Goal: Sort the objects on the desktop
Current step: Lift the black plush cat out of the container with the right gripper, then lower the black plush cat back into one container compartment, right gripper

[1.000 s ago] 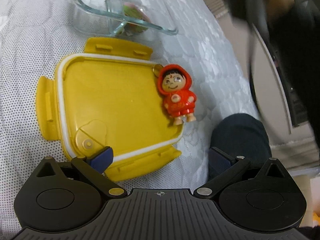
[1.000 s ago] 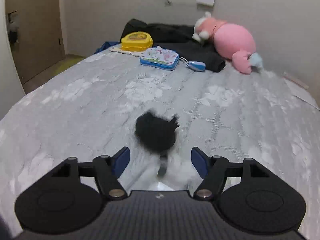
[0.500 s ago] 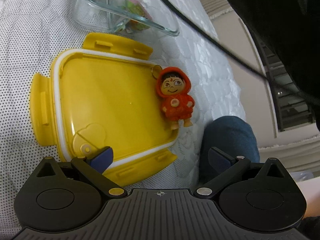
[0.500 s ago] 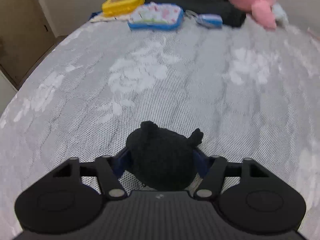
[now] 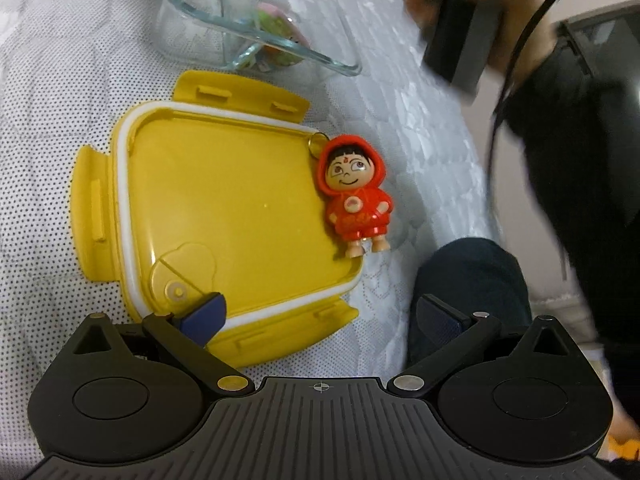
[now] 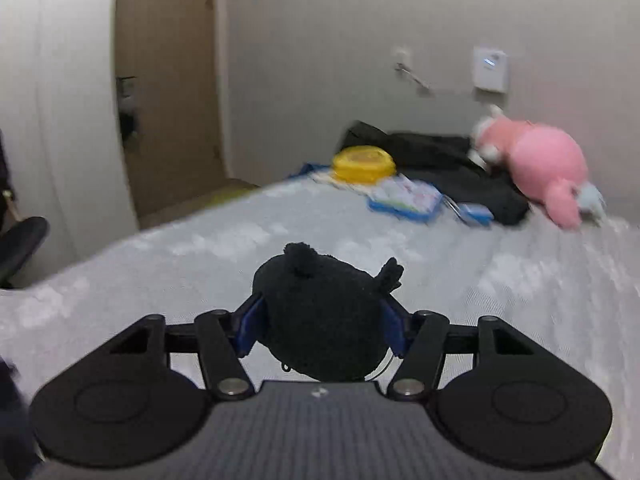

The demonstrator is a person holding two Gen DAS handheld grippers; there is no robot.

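The work surface is a bed [image 5: 48,60] under a pale quilted cover, in a bedroom with a door and plain walls behind it.

Left side: my left tool [image 5: 320,312] hangs over the near edge of a yellow lid [image 5: 224,216] lying upturned on the cover. Its jaws stand wide apart with nothing between them. A red hooded figurine [image 5: 356,204] rests on the lid's right rim, unsorted. Beyond the lid stands a divided glass container [image 5: 260,40]; one compartment holds a small pink-and-green item, so I judge at least one object already sorted.

Right side: my right tool [image 6: 322,324] has both pads pressed into a black plush toy [image 6: 320,312], lifted clear of the bed. In my judgement this piece is in transit and not yet placed.

Far end of the bed: a yellow box [image 6: 364,164], a blue pouch [image 6: 404,200] and a pink plush [image 6: 540,168] lie near dark clothing. Whether these belong to the sort I cannot tell.

Assessment: early to middle stage; the black toy and the figurine are outstanding.
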